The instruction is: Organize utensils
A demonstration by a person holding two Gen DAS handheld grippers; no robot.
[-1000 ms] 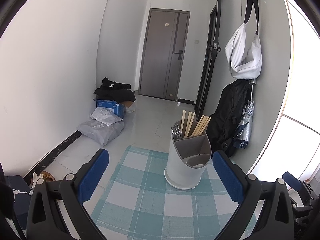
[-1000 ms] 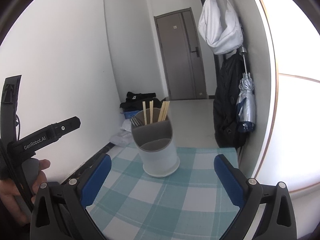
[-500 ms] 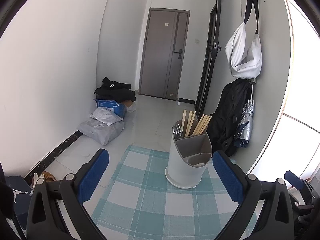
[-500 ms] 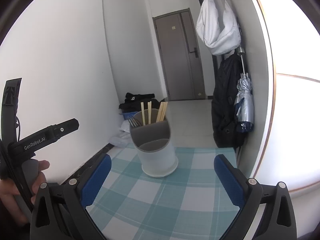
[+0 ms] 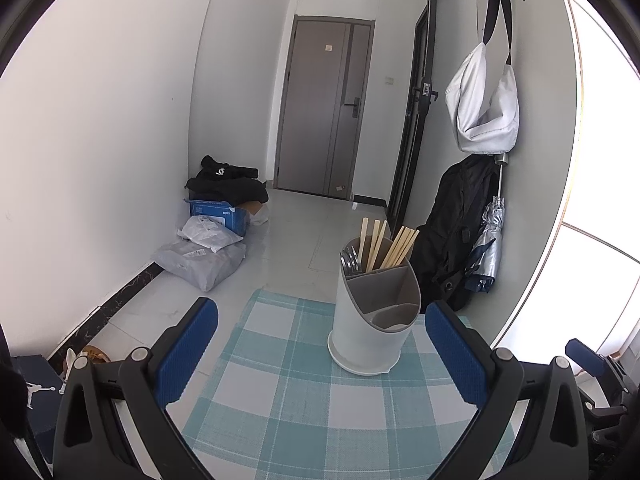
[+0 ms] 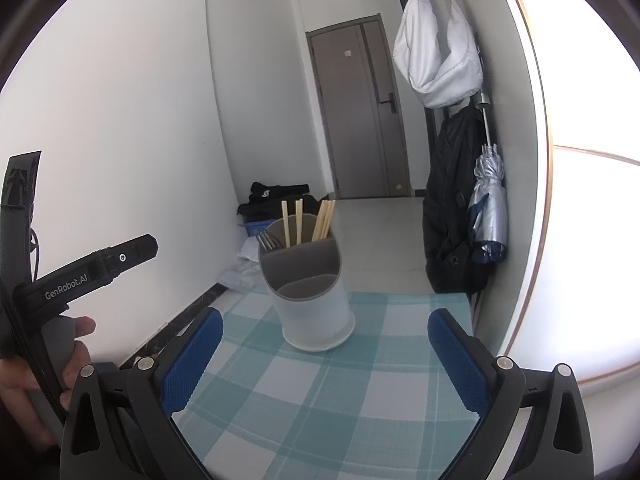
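A white utensil holder (image 5: 370,332) with a grey divided insert stands upright on the teal checked tablecloth (image 5: 296,408). Its back compartments hold several wooden chopsticks (image 5: 390,242) and some metal forks (image 5: 350,262); the front compartments look empty. The holder also shows in the right wrist view (image 6: 312,304), with chopsticks (image 6: 298,222) and forks (image 6: 269,240). My left gripper (image 5: 320,356) is open and empty, just short of the holder. My right gripper (image 6: 324,356) is open and empty, in front of the holder. The left gripper's body (image 6: 96,266) shows at the left of the right wrist view.
The table's far edge lies just behind the holder. Beyond it are a tiled floor, bags and a blue box (image 5: 216,212) by the left wall, a grey door (image 5: 324,108), and a black backpack (image 5: 452,236), umbrella (image 5: 486,252) and white bag (image 5: 484,108) on the right wall.
Both grippers stay open and empty. The right wrist view has shifted slightly, so the holder sits a little further left and closer in it. The left view barely changes.
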